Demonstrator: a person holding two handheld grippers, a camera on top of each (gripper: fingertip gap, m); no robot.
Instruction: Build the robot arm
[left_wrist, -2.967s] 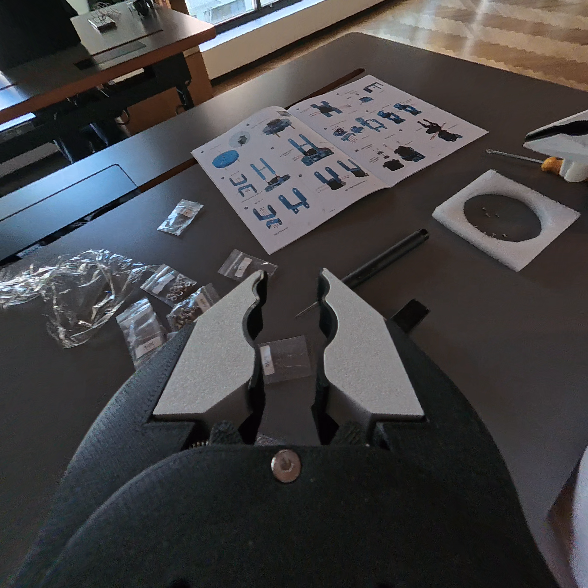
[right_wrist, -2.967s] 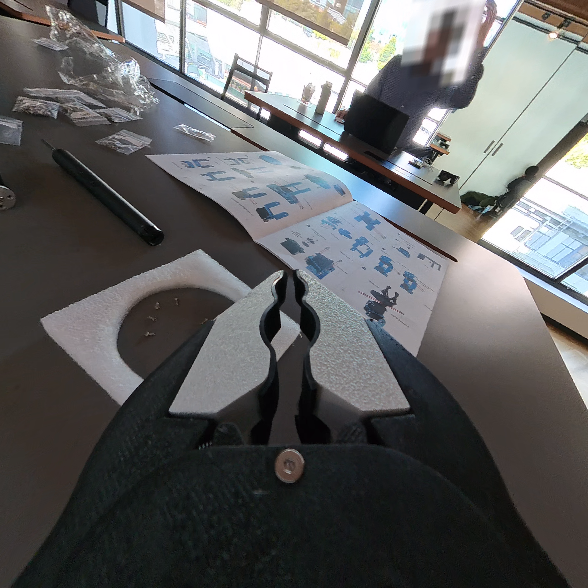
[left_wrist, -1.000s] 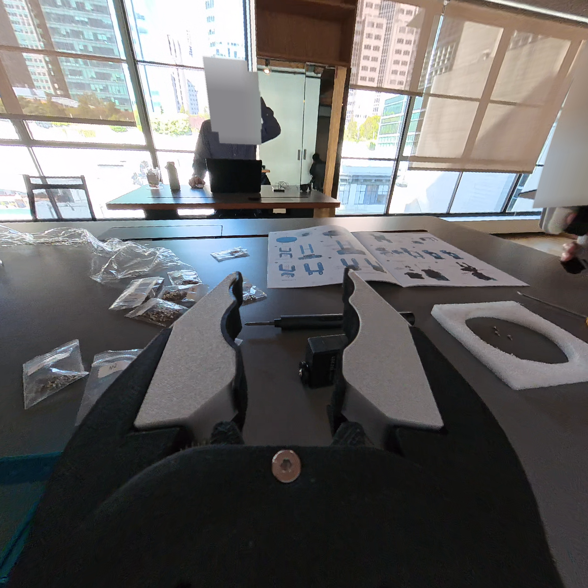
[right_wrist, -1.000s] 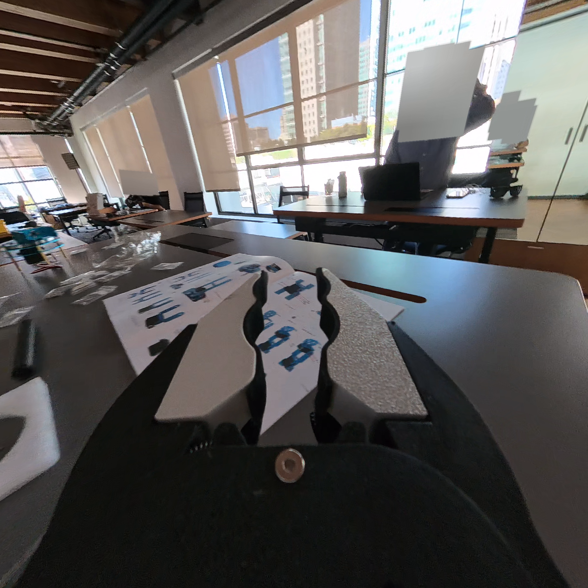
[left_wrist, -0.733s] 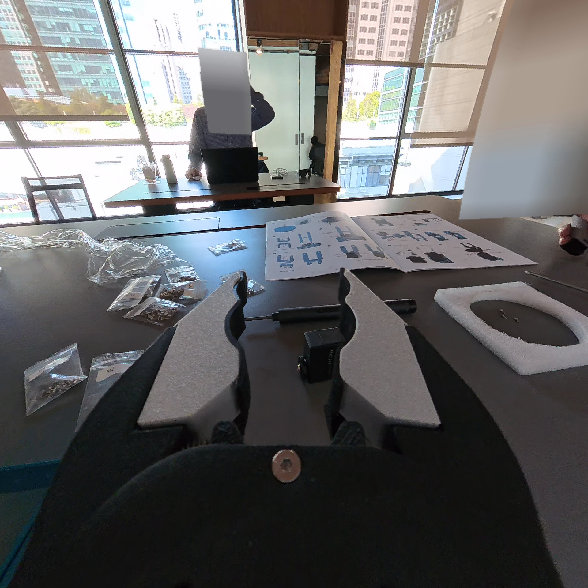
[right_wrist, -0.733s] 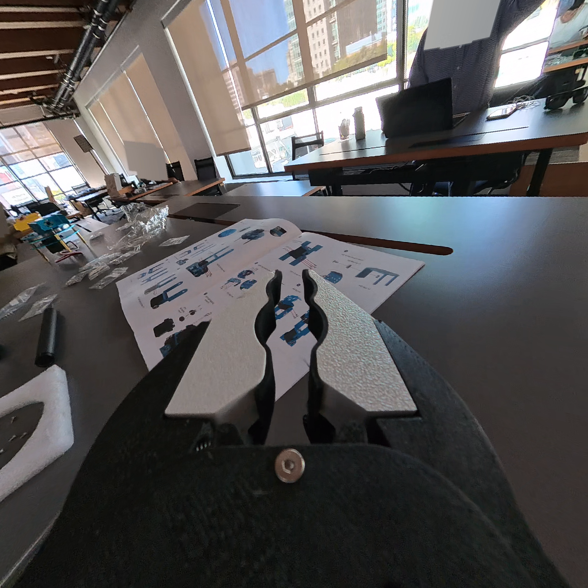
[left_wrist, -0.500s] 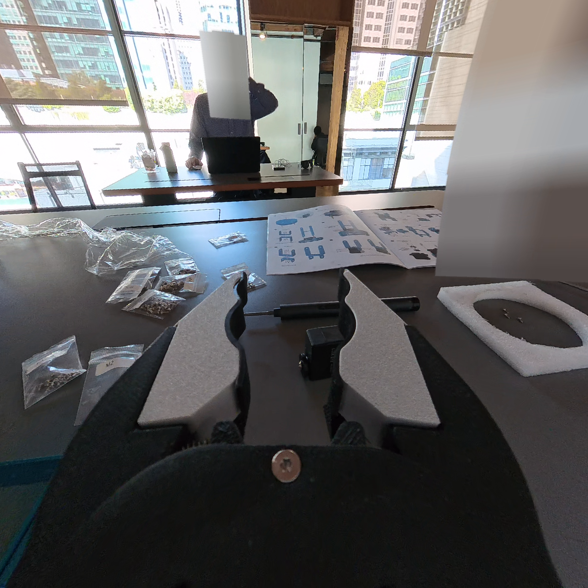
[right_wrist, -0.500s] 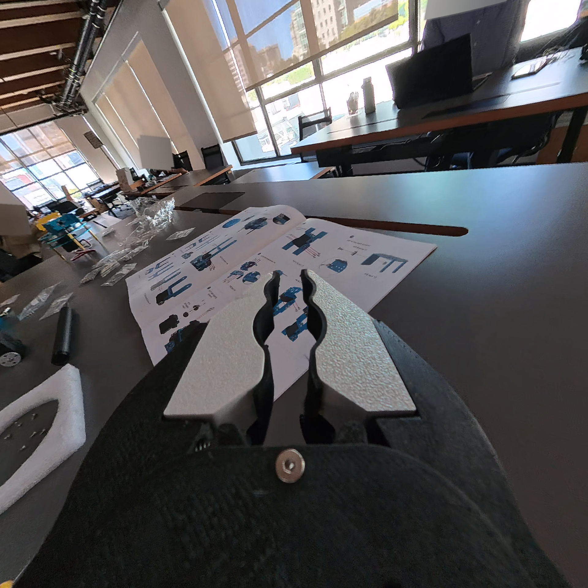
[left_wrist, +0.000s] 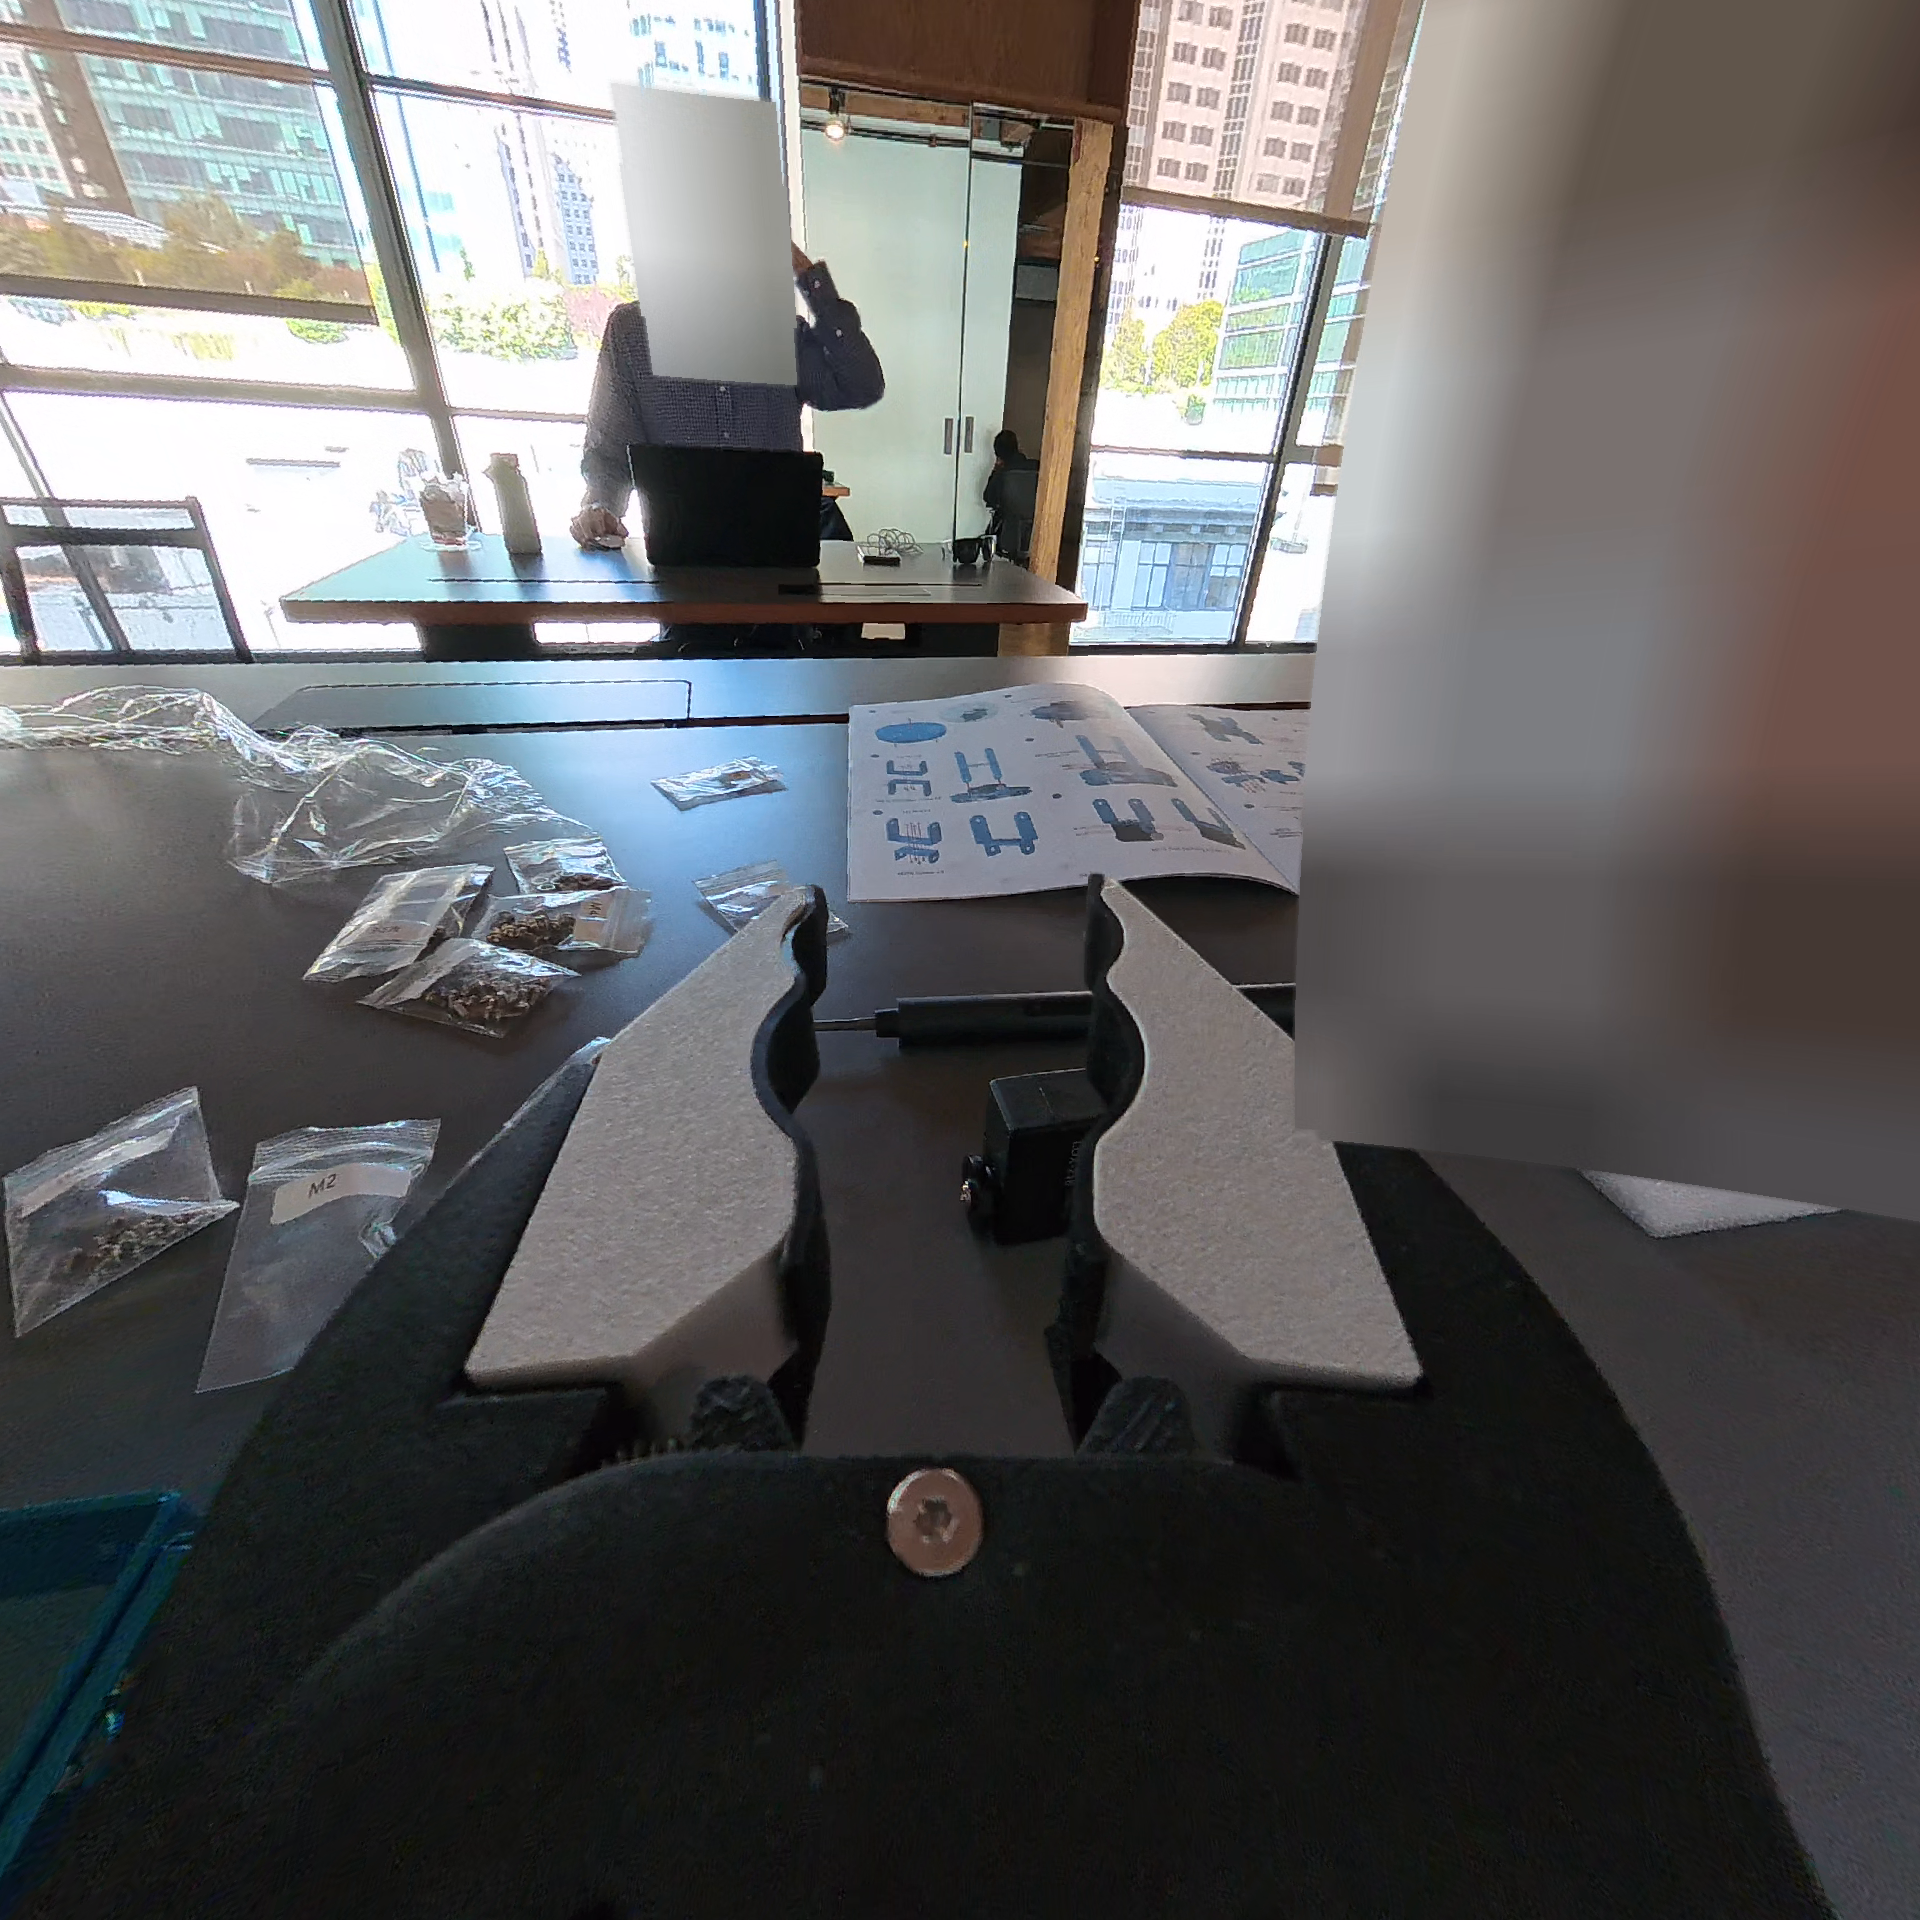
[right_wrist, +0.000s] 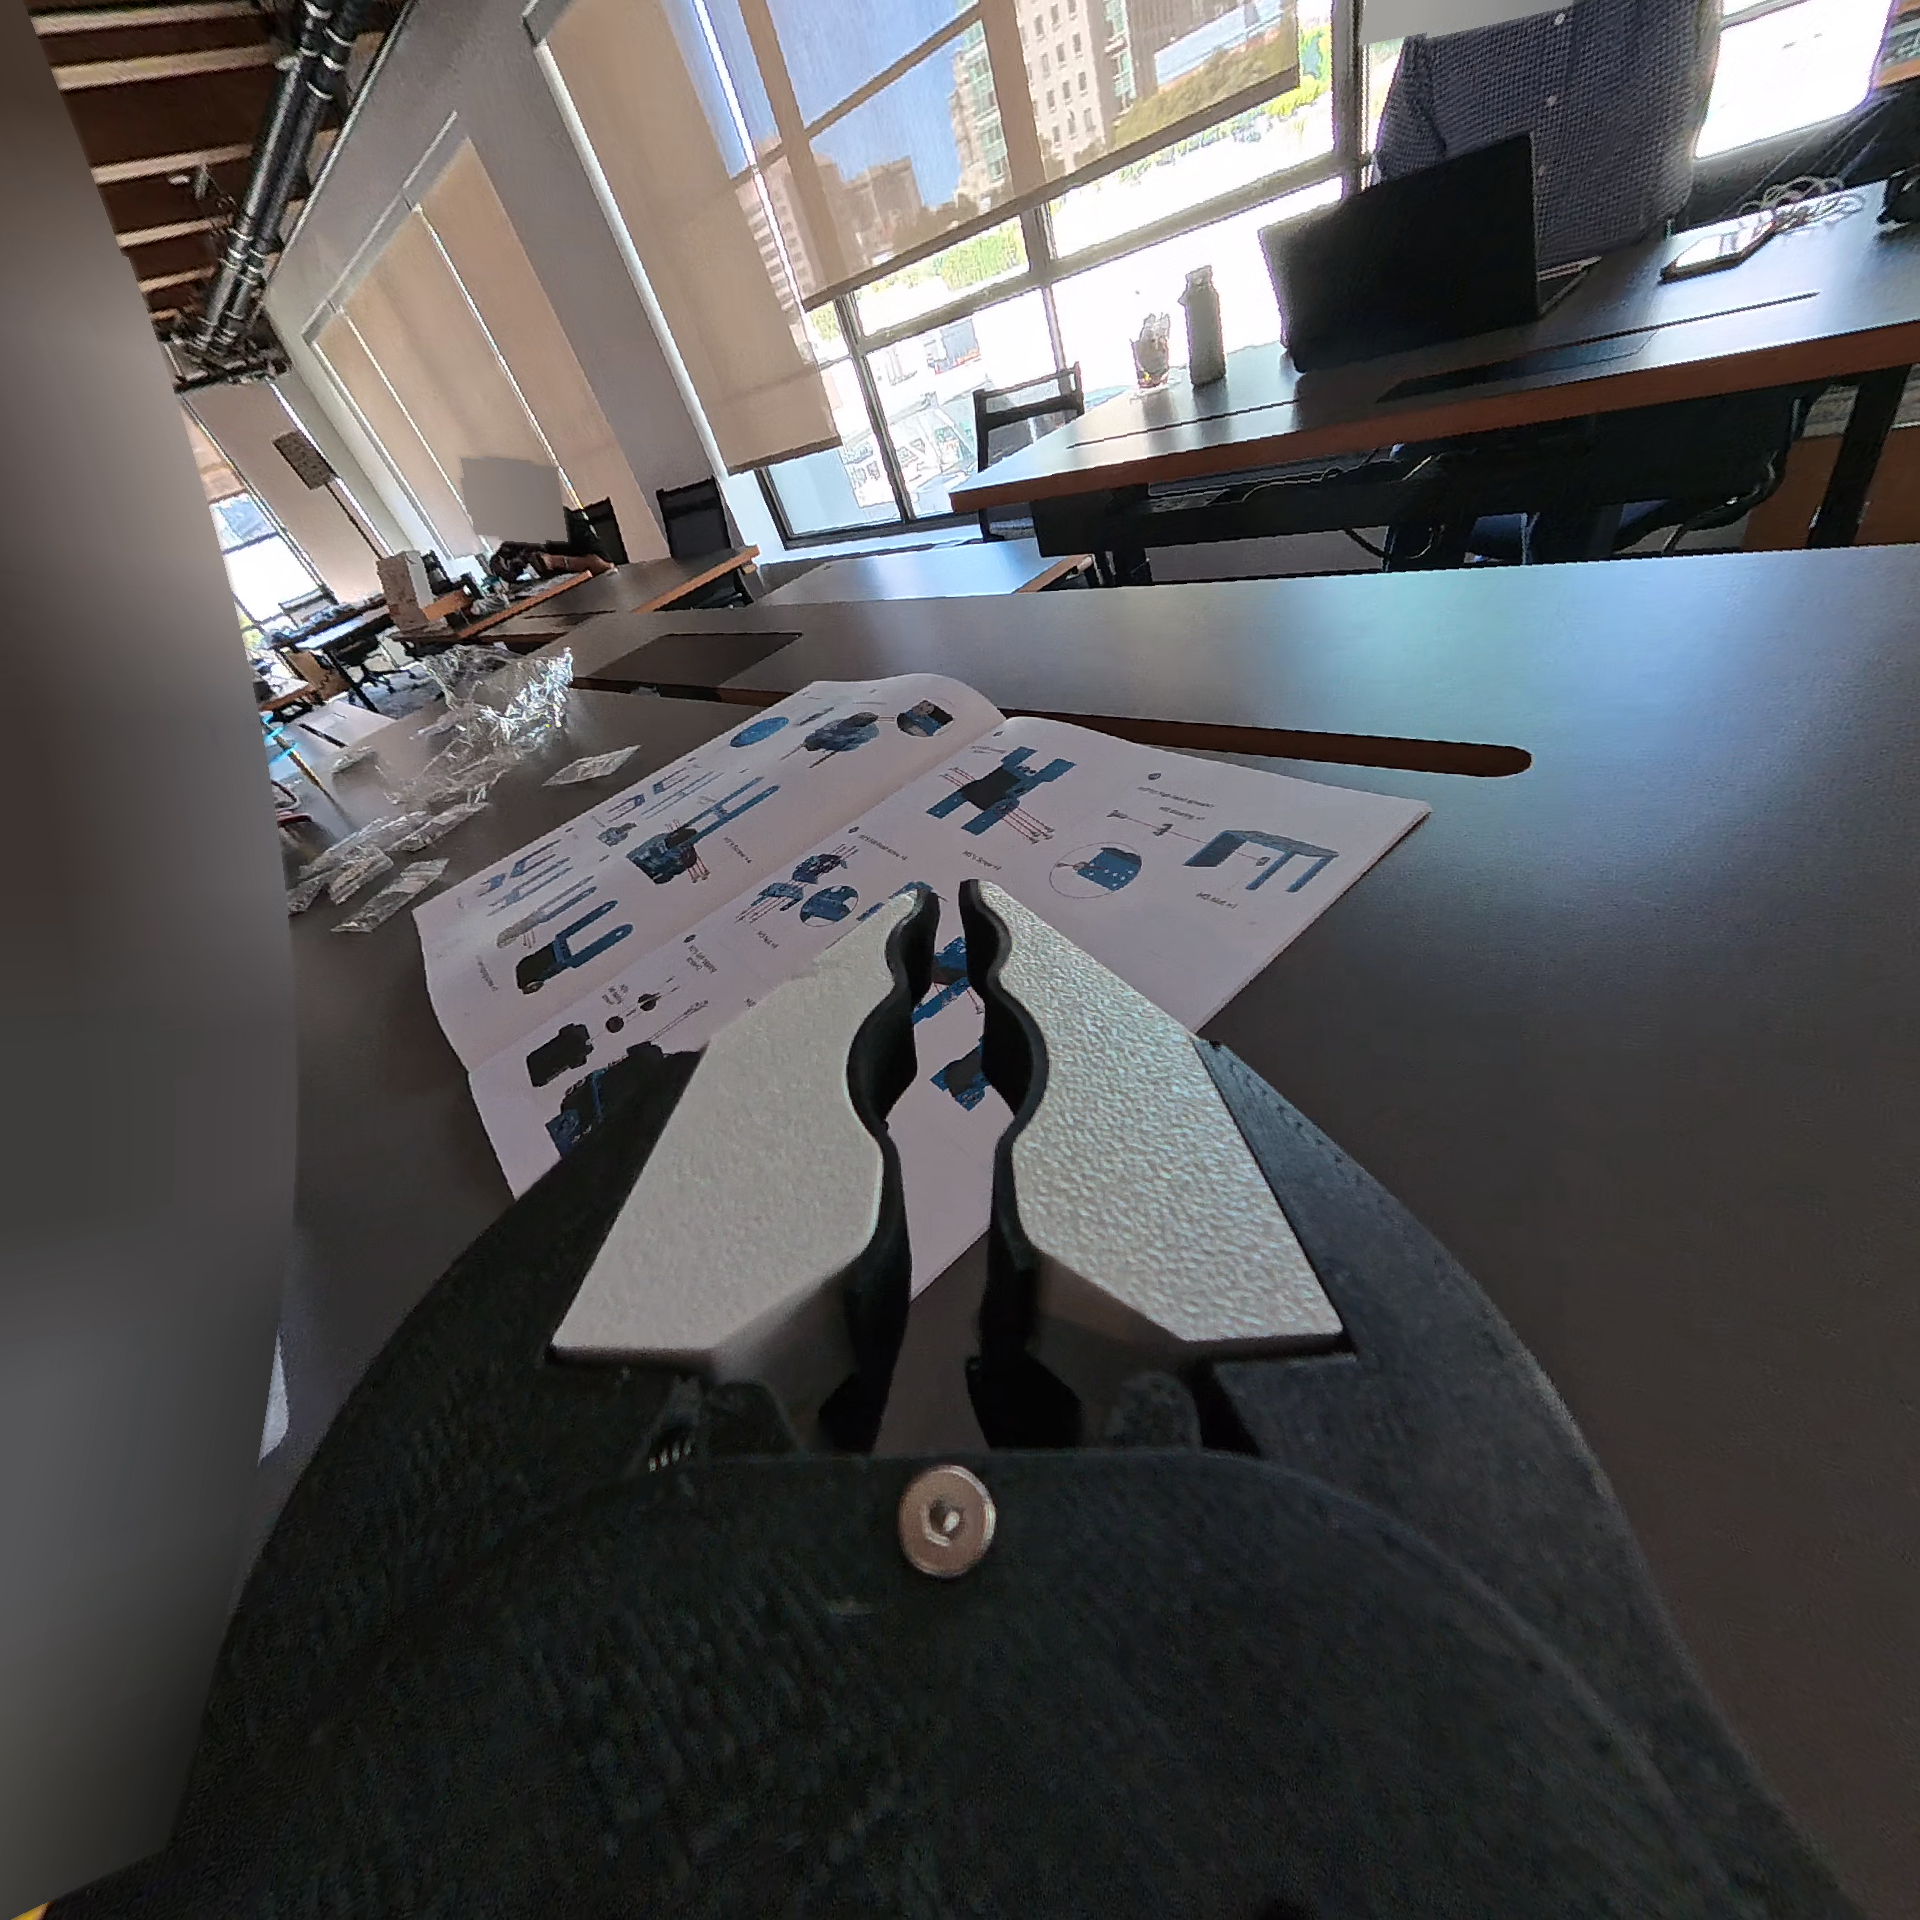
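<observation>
Far left: my blue tray edge sits at the corner of the dark grey table, with two clear zip bags of small hardware just beyond it.
Left of centre: a cluster of small clear bags of screws lies in front of a crumpled clear plastic wrapper.
Left gripper: I hold it low over the table, jaws spread wide, gripping nothing.
Nearest to it: a small black box-shaped part stands just inside my right finger, apart from the left one; whether the finger touches it I cannot tell.
Behind the part: a slim black screwdriver lies crosswise.
Further right: a white foam sheet corner shows.
Right gripper: I hold it above the open white instruction booklet with blue diagrams, jaws nearly together with a thin gap, empty.
Beyond: a person at a black laptop.
</observation>
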